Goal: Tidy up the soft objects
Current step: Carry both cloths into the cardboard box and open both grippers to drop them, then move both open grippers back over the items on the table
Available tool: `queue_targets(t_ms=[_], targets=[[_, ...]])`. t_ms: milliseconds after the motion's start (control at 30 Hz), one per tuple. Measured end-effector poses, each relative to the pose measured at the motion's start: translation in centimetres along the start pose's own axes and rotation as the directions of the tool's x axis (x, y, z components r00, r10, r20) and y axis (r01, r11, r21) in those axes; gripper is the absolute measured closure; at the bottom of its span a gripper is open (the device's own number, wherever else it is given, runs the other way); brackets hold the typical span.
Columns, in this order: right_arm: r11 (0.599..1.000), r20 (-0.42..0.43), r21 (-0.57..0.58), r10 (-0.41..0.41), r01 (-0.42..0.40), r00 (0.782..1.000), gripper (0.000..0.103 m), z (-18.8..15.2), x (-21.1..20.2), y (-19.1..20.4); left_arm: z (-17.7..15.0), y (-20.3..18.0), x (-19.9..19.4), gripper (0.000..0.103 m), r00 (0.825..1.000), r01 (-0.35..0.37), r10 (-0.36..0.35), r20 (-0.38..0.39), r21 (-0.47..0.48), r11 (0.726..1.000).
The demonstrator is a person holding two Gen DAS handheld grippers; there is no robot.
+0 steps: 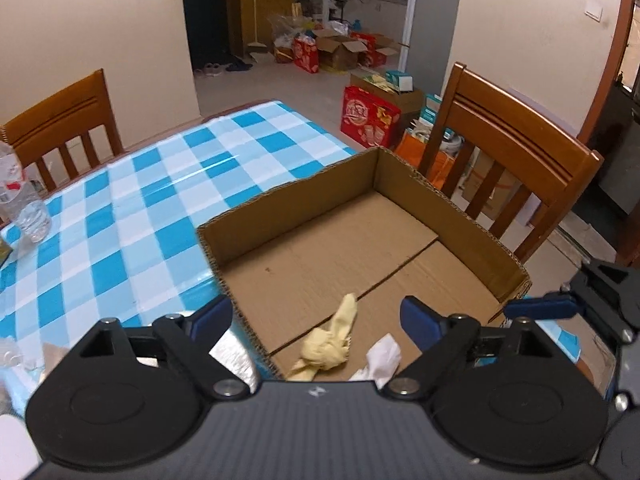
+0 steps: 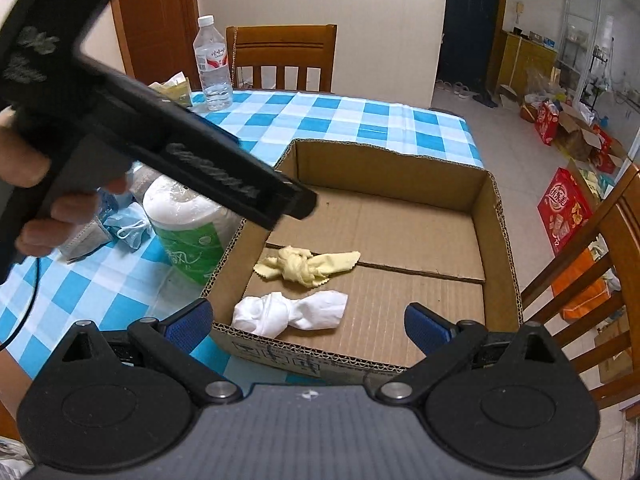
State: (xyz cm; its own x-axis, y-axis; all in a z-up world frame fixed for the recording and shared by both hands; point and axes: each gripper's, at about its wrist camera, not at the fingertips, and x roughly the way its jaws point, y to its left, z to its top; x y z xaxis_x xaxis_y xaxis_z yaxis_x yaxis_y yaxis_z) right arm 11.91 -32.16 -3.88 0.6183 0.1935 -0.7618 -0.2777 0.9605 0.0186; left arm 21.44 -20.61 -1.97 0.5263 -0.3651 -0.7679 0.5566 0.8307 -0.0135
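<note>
An open cardboard box (image 2: 496,240) stands on the blue checked table (image 2: 340,116). In it lie a knotted yellow cloth (image 2: 304,266) and a knotted white cloth (image 2: 288,314), side by side near the front left corner. Both also show in the left wrist view, the yellow cloth (image 1: 328,344) and the white cloth (image 1: 382,358). My left gripper (image 1: 316,318) is open and empty, just above the two cloths at the box's near edge (image 1: 212,248). My right gripper (image 2: 308,326) is open and empty, over the box's front wall.
A green and white paper roll (image 2: 188,232), a blue face mask (image 2: 128,228) and a grey item lie left of the box. A water bottle (image 2: 214,68) stands at the table's far side. Wooden chairs (image 1: 516,160) stand around the table. The left hand-held gripper body (image 2: 168,148) reaches over the box's left wall.
</note>
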Motion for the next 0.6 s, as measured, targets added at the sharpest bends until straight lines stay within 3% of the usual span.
queue_targets(t_ms=[300, 600], targets=[[1.0, -0.015, -0.024, 0.002, -0.003, 1.0, 0.0, 0.5, 0.4, 1.3, -3.1, 1.2, -3.9, 0.006, 0.997, -0.064, 0.066, 0.043, -0.032, 0.997], [0.999, -0.029, -0.044, 0.012, -0.013, 1.0, 0.0, 0.9, 0.6, 3.9, -7.9, 3.5, -6.7, 0.005, 0.988, -0.153, 0.155, 0.009, -0.125, 0.98]])
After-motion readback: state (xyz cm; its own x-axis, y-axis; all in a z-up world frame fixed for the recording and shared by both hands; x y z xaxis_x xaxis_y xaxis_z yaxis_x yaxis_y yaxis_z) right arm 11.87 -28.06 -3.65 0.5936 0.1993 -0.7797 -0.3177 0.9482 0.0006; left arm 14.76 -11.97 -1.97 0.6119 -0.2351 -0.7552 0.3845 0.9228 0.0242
